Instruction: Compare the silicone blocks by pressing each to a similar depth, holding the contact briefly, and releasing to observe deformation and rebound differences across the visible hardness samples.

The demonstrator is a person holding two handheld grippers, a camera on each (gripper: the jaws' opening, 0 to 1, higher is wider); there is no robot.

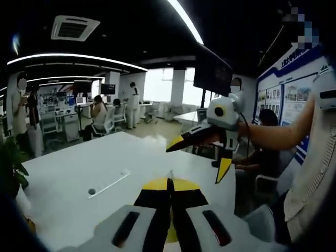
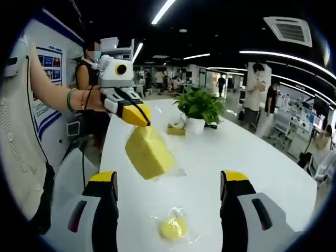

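In the left gripper view the left gripper (image 1: 169, 184) has its black, yellow-tipped jaws pressed together, clenched on nothing that shows, over the white surface (image 1: 79, 173). At two o'clock from them the right gripper (image 1: 202, 152) hangs in the air with its jaws spread wide, released. In the right gripper view those same wide-apart jaws rise at five and seven o'clock around bare surface, and between them, near six o'clock, lies a small round yellow silicone piece in a clear plastic bag (image 2: 173, 228). Just above, toward eleven o'clock, a pale yellow rectangular silicone block in clear wrap (image 2: 148, 153) hangs tilted off the surface, its upper corner tucked under the left gripper's yellow tip; whether the jaws pinch the wrap cannot be told here. Farther along the surface at twelve o'clock stands a green leafy plant in a white pot (image 2: 198, 107), with a small yellowish box (image 2: 176, 129) just beside it.
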